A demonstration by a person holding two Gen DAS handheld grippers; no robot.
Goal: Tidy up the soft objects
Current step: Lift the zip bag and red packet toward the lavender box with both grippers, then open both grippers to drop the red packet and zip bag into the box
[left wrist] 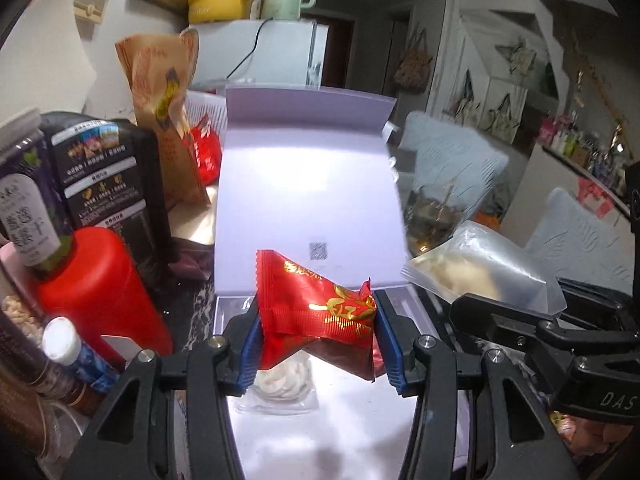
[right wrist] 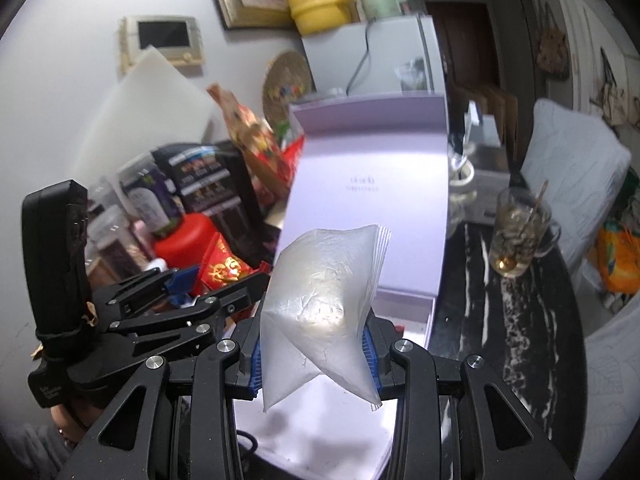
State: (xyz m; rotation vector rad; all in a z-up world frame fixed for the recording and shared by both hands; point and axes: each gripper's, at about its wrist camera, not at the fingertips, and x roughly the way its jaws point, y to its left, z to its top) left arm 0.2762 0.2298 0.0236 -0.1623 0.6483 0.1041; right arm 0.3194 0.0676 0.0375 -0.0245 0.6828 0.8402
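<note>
My left gripper point(left wrist: 318, 330) is shut on a red snack packet point(left wrist: 316, 300) with gold print, held above the open white box point(left wrist: 308, 432). A clear packet with white pieces point(left wrist: 282, 380) lies inside the box under it. My right gripper point(right wrist: 316, 350) is shut on a frosted clear pouch point(right wrist: 326, 300), also over the white box point(right wrist: 320, 436). In the left wrist view the frosted pouch point(left wrist: 480, 272) and the right gripper point(left wrist: 476, 306) show at the right. In the right wrist view the left gripper point(right wrist: 212, 280) and red packet point(right wrist: 222, 266) sit at the left.
The box's lid point(left wrist: 308, 176) stands upright behind it. Left of the box crowd a red bottle point(left wrist: 100, 288), a black package point(left wrist: 104, 176), jars and a brown paper bag point(left wrist: 164, 112). A glass mug with a spoon point(right wrist: 520, 236) stands on the dark marbled table point(right wrist: 508, 320) at right.
</note>
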